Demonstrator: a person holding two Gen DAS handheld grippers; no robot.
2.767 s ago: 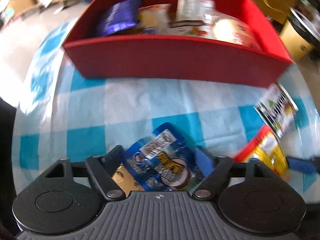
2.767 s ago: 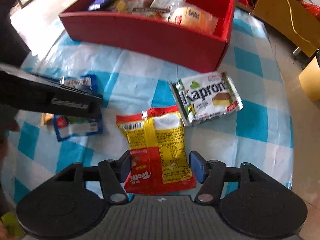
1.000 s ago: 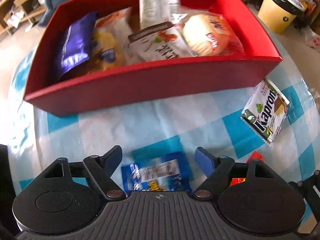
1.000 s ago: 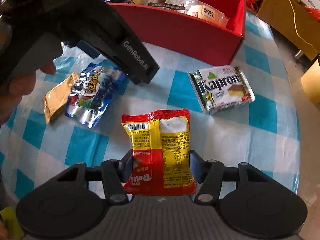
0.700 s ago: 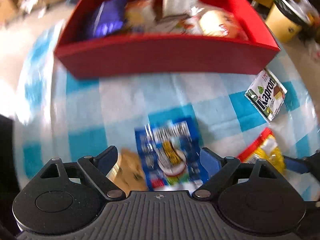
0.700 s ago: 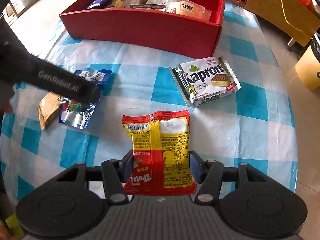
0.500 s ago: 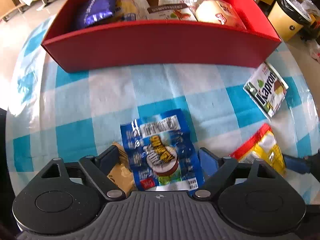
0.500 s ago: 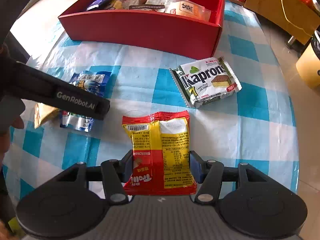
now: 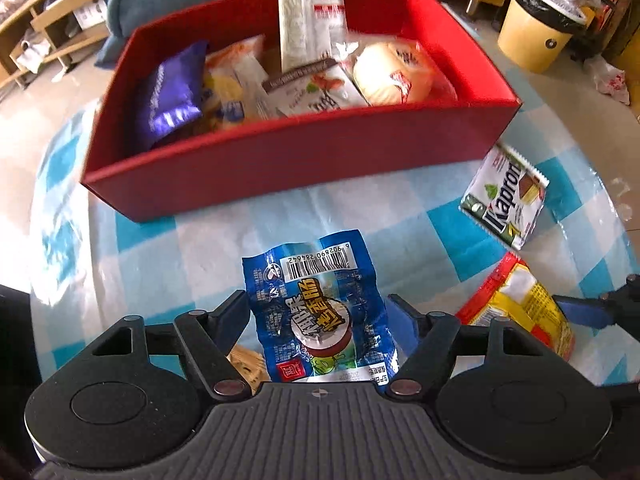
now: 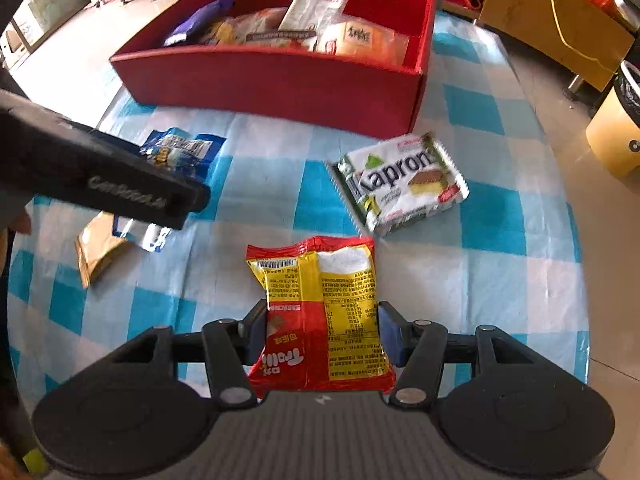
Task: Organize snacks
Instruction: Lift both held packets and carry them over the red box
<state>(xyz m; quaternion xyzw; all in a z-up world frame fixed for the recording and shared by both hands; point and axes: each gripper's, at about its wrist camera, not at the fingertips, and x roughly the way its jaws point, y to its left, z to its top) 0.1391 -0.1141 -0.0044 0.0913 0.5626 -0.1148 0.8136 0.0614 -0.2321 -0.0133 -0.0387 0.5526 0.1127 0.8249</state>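
Note:
My left gripper (image 9: 318, 312) is shut on a blue snack packet (image 9: 316, 304) and holds it above the checked cloth, in front of the red box (image 9: 296, 156) that holds several snacks. My right gripper (image 10: 322, 322) is shut on a red and yellow snack packet (image 10: 320, 312), which also shows in the left wrist view (image 9: 520, 304). The red box (image 10: 272, 76) lies ahead of it. The left gripper's side and the blue packet (image 10: 180, 152) show at the left of the right wrist view.
A white and green Kapron wafer pack (image 9: 506, 200) (image 10: 400, 184) lies on the blue checked tablecloth (image 10: 500, 272) near the box's right corner. A tan packet (image 10: 100, 252) lies at the left. A yellow bin (image 9: 536, 36) stands on the floor at the right.
My left gripper has closed on the blue packet and lifted it toward the red box. My right gripper still holds the red and yellow packet, moved slightly forward.

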